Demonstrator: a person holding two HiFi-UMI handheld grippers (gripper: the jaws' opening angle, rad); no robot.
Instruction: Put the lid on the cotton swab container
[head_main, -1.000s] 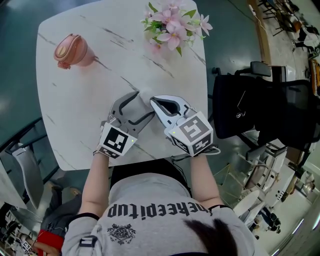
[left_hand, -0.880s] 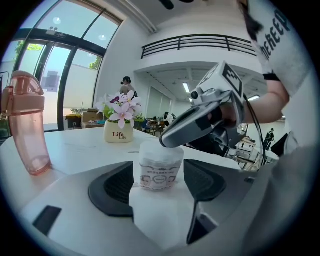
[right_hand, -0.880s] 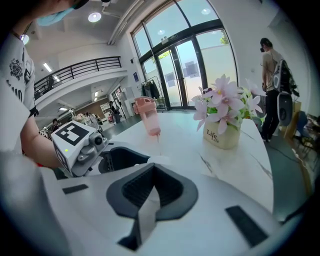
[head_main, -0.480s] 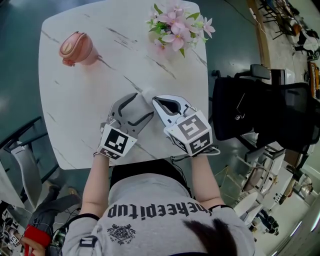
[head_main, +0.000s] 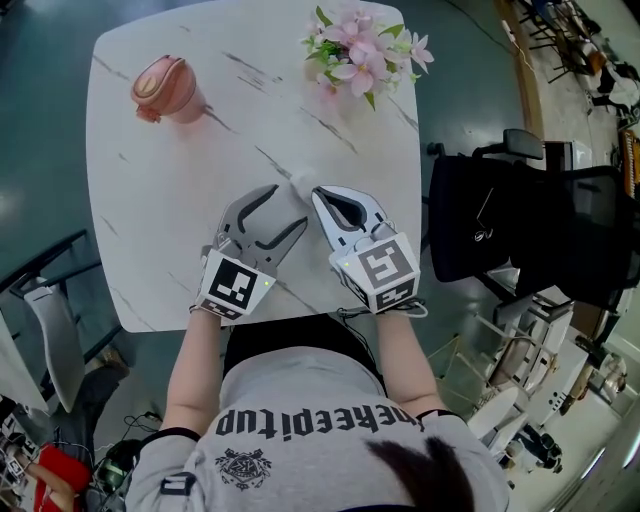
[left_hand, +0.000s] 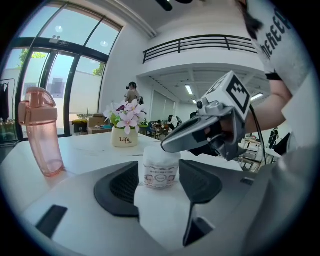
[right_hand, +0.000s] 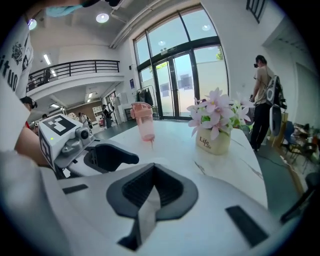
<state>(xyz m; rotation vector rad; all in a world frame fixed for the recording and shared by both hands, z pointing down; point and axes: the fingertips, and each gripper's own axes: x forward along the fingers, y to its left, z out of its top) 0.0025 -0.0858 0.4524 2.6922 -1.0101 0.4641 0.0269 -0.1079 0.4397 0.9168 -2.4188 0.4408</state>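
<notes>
The cotton swab container (head_main: 299, 184), a small white round jar with a label, stands on the white marble table (head_main: 170, 200). In the left gripper view the container (left_hand: 161, 170) sits between the pads of my left gripper (left_hand: 160, 181). Those jaws have just been closing around it and stand close on both sides, with no clear press. My left gripper (head_main: 288, 205) comes at it from the lower left. My right gripper (head_main: 318, 196) is shut, and the right gripper's tip (left_hand: 168, 145) lies over the jar's white top. Nothing shows between the tips of the right gripper (right_hand: 152, 172).
A pink drinking bottle (head_main: 165, 88) stands at the table's far left. A pot of pink flowers (head_main: 365, 50) stands at the far right. A black office chair (head_main: 520, 220) is beside the table's right edge. The person's torso is against the near edge.
Both grippers stay at the container. The left jaws have drawn slightly closer around it, and the right gripper has tipped a little.
</notes>
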